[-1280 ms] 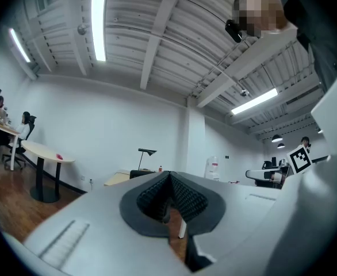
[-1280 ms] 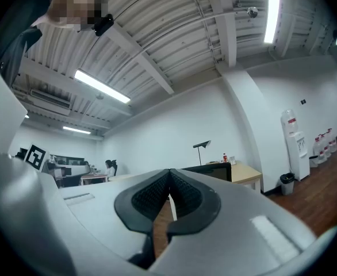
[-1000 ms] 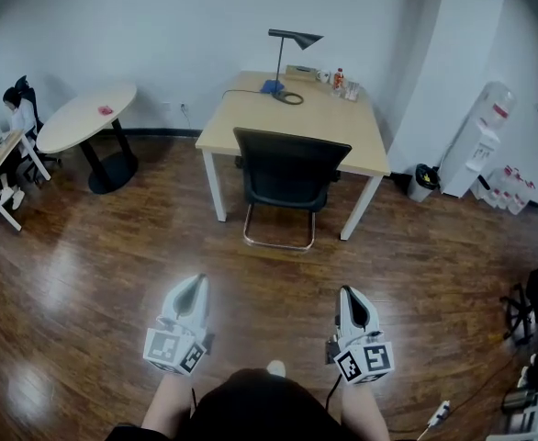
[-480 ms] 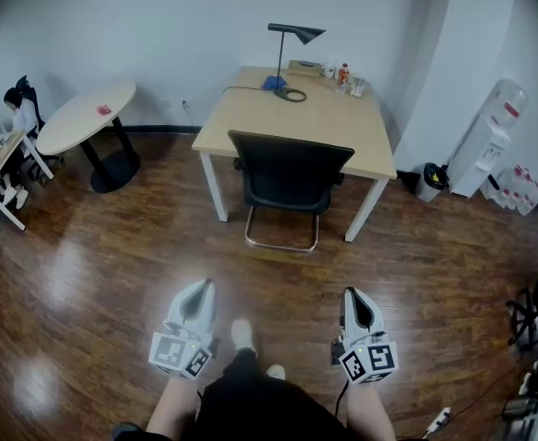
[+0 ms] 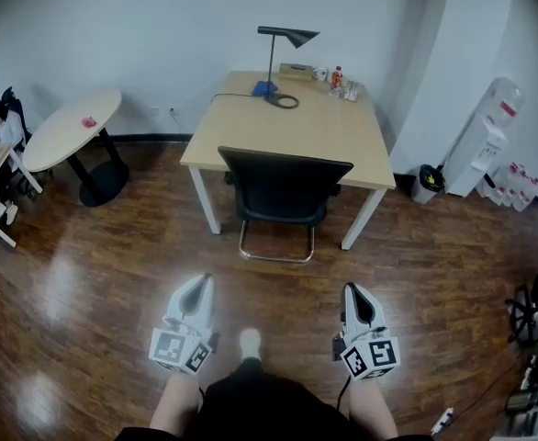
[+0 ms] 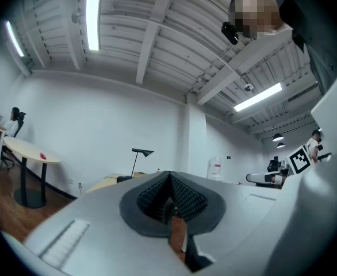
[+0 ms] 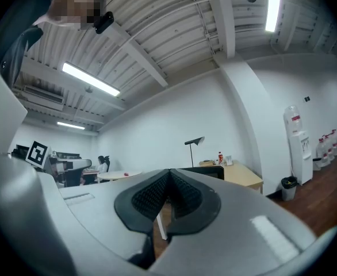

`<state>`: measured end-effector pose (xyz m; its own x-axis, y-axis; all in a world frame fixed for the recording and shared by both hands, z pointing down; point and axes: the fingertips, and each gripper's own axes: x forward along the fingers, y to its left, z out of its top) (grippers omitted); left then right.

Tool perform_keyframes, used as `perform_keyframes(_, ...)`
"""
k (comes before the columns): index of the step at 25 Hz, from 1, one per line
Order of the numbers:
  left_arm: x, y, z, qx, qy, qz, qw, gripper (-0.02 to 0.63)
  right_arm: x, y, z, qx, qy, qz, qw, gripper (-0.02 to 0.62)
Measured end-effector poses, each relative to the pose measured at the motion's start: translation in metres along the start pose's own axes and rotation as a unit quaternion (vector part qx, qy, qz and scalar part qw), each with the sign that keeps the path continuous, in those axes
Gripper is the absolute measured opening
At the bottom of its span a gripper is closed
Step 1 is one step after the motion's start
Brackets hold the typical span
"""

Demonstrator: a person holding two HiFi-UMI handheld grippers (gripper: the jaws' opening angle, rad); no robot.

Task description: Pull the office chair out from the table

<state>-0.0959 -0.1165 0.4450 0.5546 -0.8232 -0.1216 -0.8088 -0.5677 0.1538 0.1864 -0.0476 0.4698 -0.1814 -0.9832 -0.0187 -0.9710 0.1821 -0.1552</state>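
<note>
As you walk in across the floor (image 5: 104,274), the office chair (image 5: 283,186) and the tabletop (image 5: 297,122) fill more of the head view than a second ago, and one shoe shows between your arms. That means you are only closing the gap: nothing of the pull is done yet. The chair is tucked in at the near edge of the tabletop with its back toward you and its seat partly under the top. It is straight ahead and well apart from both tools. Your left gripper (image 5: 198,285) and right gripper (image 5: 353,292) point level at it, each with its jaws clenched on nothing, their dark ribbed pads meeting. You will most likely need to part them before they can take the backrest. That backrest is a broad, slightly curved black panel, wider at its top edge, and it looks like a firm rim to grip. Below it a thin, shiny metal sled frame (image 5: 276,248) rests on the glossy dark planks, so expect it to slide, not roll. The tabletop is flat pale wood on white legs. At its far end stand a slim black lamp (image 5: 283,37) and a few small items, well away from where you will work.
</note>
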Motion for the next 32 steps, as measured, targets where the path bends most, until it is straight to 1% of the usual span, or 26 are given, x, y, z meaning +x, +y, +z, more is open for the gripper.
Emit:
perform_keyframes(3, 0.032, 0.013, 0.007, 0.004, -0.015, -0.007, 0.9999, 0.002, 0.028, -0.007, 0.013, -0.006, -0.011, 0.002, 1.0, 0.014)
perform_keyframes(7, 0.069, 0.03, 0.013, 0.011, -0.025, -0.021, 0.9994, 0.002, 0.065, -0.016, 0.019, -0.018, -0.02, -0.009, 1.0, 0.014)
perform_keyframes(11, 0.101, 0.045, 0.012, 0.015, -0.023, -0.036, 0.999, 0.002, 0.101, -0.017, 0.023, -0.03, -0.026, -0.012, 0.999, 0.014)
perform_keyframes(17, 0.134, 0.072, 0.012, 0.028, -0.021, -0.054, 0.998, 0.002, 0.145, -0.013, 0.017, -0.023, -0.02, -0.011, 0.999, 0.014)
perform_keyframes(21, 0.144, 0.084, 0.006, 0.027, -0.015, -0.063, 0.9976, 0.002, 0.161, -0.01, 0.009, -0.033, -0.009, -0.001, 0.999, 0.014)
perform_keyframes(23, 0.149, 0.092, 0.004, 0.031, -0.01, -0.065, 0.9974, 0.002, 0.169, -0.01, 0.007, -0.045, -0.004, 0.002, 0.999, 0.028)
perform_keyframes(27, 0.16, 0.107, 0.003, 0.036, -0.005, -0.064, 0.9973, 0.002, 0.182, -0.016, 0.007, -0.055, 0.0, 0.0, 0.999, 0.037)
perform_keyframes(32, 0.185, 0.102, -0.008, 0.048, 0.004, -0.074, 0.9961, 0.002, 0.195, -0.033, 0.006, -0.057, 0.01, 0.002, 0.998, 0.052)
